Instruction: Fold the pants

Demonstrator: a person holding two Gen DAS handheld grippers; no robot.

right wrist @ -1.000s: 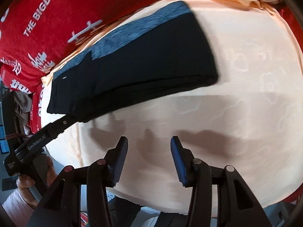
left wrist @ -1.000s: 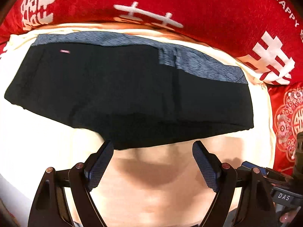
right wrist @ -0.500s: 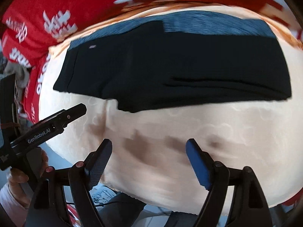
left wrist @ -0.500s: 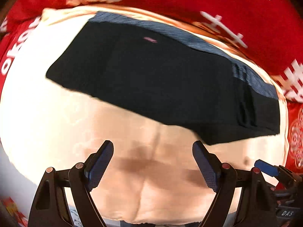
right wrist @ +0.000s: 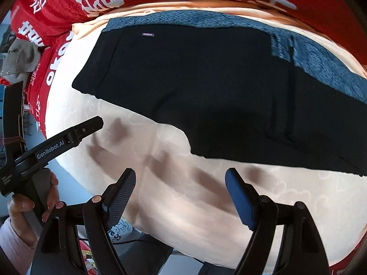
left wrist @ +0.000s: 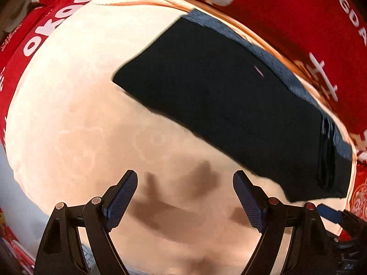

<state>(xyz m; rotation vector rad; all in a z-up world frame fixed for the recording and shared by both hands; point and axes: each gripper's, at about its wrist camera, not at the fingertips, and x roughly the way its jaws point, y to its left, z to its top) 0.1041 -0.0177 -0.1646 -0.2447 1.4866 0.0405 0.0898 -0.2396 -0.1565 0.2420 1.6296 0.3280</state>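
Note:
The black pants [left wrist: 229,114] with a blue-grey waistband [left wrist: 275,66] lie folded in a long band on the cream cloth [left wrist: 80,114]. In the right wrist view the pants [right wrist: 218,91] fill the upper middle, waistband [right wrist: 298,45] along the far edge. My left gripper [left wrist: 184,197] is open and empty, hovering above bare cloth short of the pants' near edge. My right gripper [right wrist: 179,194] is open and empty, just short of the pants' near edge. The left gripper's body [right wrist: 57,142] shows at the left of the right wrist view.
Red fabric with white lettering [left wrist: 298,11] surrounds the cream cloth at the back and sides. The cloth's near edge [right wrist: 160,236] drops off below the grippers. A grey cap [right wrist: 20,57] lies at the far left.
Both views have swung: the pants slid to the upper right in the left wrist view and grew larger in the right wrist view. The right jaws stand wider than a second ago.

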